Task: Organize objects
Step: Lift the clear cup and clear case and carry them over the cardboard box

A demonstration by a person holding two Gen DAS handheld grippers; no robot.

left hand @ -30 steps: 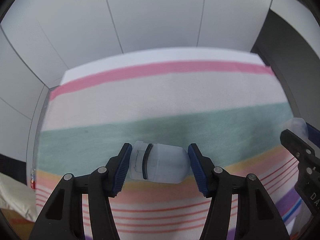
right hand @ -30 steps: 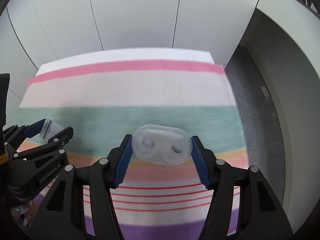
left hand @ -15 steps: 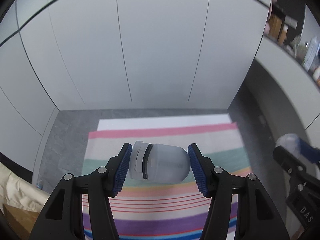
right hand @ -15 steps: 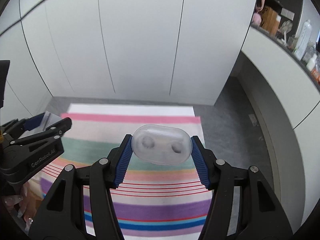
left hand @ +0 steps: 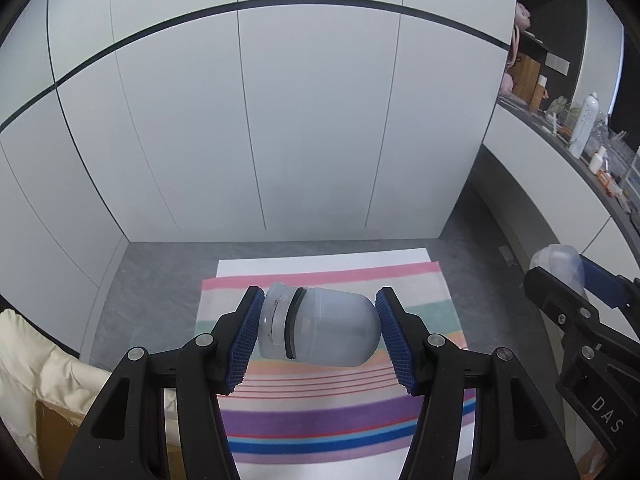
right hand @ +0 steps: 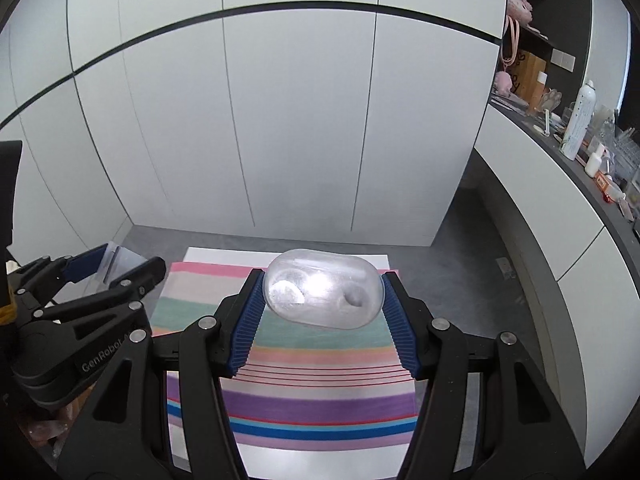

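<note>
My left gripper (left hand: 318,330) is shut on a frosted white bottle (left hand: 320,330) that lies sideways between the blue pads, cap end to the left, held high above the striped cloth (left hand: 348,412). My right gripper (right hand: 323,300) is shut on a clear oval case (right hand: 324,294) with two round wells, also held high above the cloth (right hand: 320,400). The right gripper and its case (left hand: 560,262) show at the right edge of the left wrist view. The left gripper and its bottle (right hand: 116,260) show at the left of the right wrist view.
White cabinet doors (left hand: 312,140) stand behind the grey floor (left hand: 160,280). A dark counter (right hand: 580,160) on the right carries a spray can (right hand: 578,120) and several small items. A cream cloth over a cardboard box (left hand: 36,384) is at lower left.
Both grippers have risen well above the striped cloth with their objects still held. The cloth now looks small and far below, and cabinets and counter have come into view.
</note>
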